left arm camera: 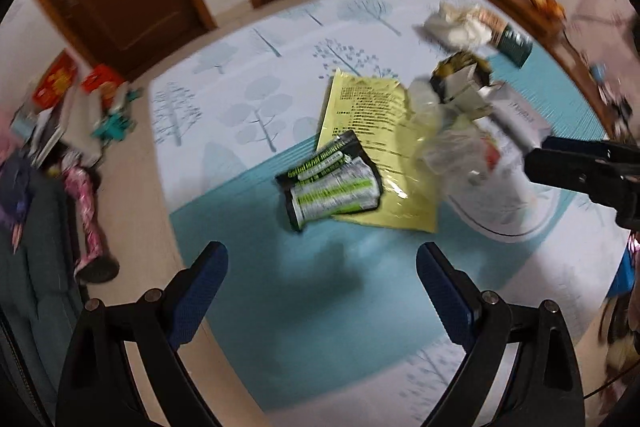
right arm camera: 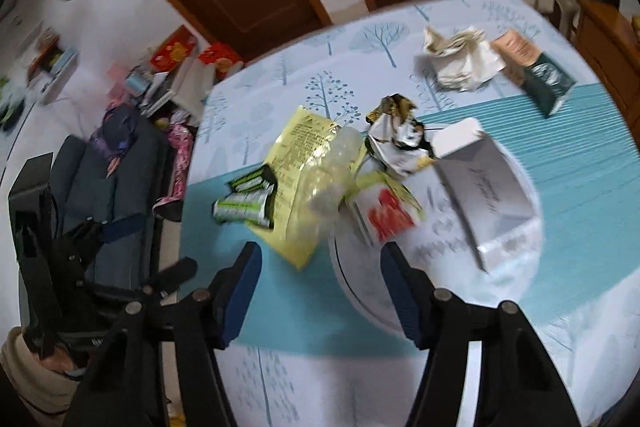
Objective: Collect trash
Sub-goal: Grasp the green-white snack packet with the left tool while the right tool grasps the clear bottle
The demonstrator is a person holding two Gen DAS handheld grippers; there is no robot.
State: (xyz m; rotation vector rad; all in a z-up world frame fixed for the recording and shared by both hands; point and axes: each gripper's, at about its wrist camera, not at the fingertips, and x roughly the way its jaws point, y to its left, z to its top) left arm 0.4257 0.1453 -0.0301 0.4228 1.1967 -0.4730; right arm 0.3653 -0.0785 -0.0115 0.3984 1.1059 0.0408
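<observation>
The left gripper (left arm camera: pixel 322 279) hung above the teal band of the tree-printed cloth on the counter (left arm camera: pixel 248 99), its blue-padded fingers spread wide with nothing between them. Just ahead of it lay a black-and-green wrapper (left arm camera: pixel 330 185), curled and resting partly on the lower corner of a yellow printed packet (left arm camera: pixel 372 147). Farther ahead and to its right, a clear crumpled plastic piece (left arm camera: pixel 436 131) sat against the yellow packet, with a crushed silver-and-black foil wrapper (left arm camera: pixel 460 79) beyond it. At the far right of the left wrist view, the black body of the right gripper reached in over a white round bin (left arm camera: pixel 504 203). The right gripper (right arm camera: pixel 320 267) also had its fingers spread apart and held nothing; it hovered at the near edge of the white round bin (right arm camera: pixel 360 291), with the yellow printed packet (right arm camera: pixel 296 155) and the clear crumpled plastic piece (right arm camera: pixel 332 175) directly ahead of its left finger. A white open carton (right arm camera: pixel 492 195) lay on the bin ahead and to the right, and a small red-and-green packet (right arm camera: pixel 386 211) sat just ahead between the fingers. The black-and-green wrapper (right arm camera: pixel 248 201) lay ahead to the left. Far ahead to the right were crumpled white paper (right arm camera: pixel 460 59) and a pink-and-dark-green box (right arm camera: pixel 536 71), well apart from the gripper. Motion blur softened both views.
</observation>
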